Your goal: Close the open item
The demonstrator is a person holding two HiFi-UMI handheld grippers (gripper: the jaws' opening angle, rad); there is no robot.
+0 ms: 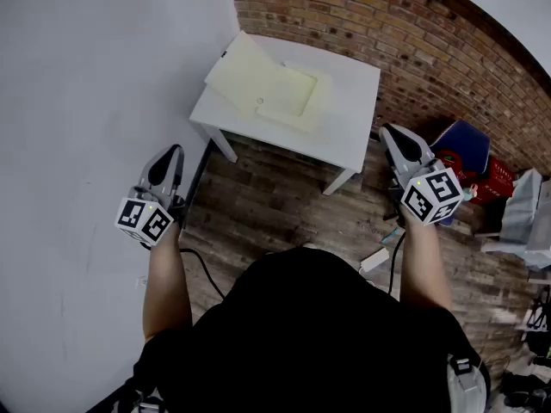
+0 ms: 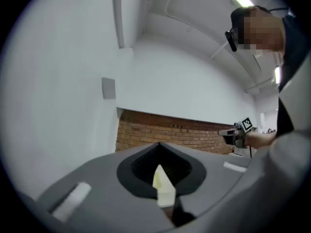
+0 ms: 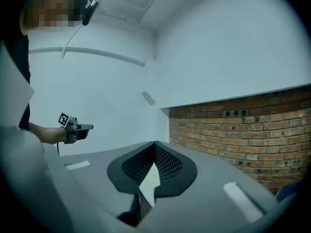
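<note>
A flat pale yellow box (image 1: 277, 91) lies open on a small white table (image 1: 354, 101), its lid (image 1: 233, 65) folded back toward the white wall. My left gripper (image 1: 173, 151) hangs over the floor to the left of the table and well short of it, jaws together, holding nothing. My right gripper (image 1: 387, 132) floats just off the table's right corner, also shut and empty. In the left gripper view the closed jaws (image 2: 158, 146) point level at the walls. The right gripper view shows its closed jaws (image 3: 154, 143) and, beyond them, the left gripper (image 3: 77, 127).
A brick wall (image 1: 430, 50) runs behind the table and a white wall (image 1: 86, 76) stands on the left. On the wooden floor at right sit a blue seat (image 1: 461, 140), a red crate (image 1: 491, 181) and bags (image 1: 525, 209). A black cable (image 1: 202, 265) trails near my feet.
</note>
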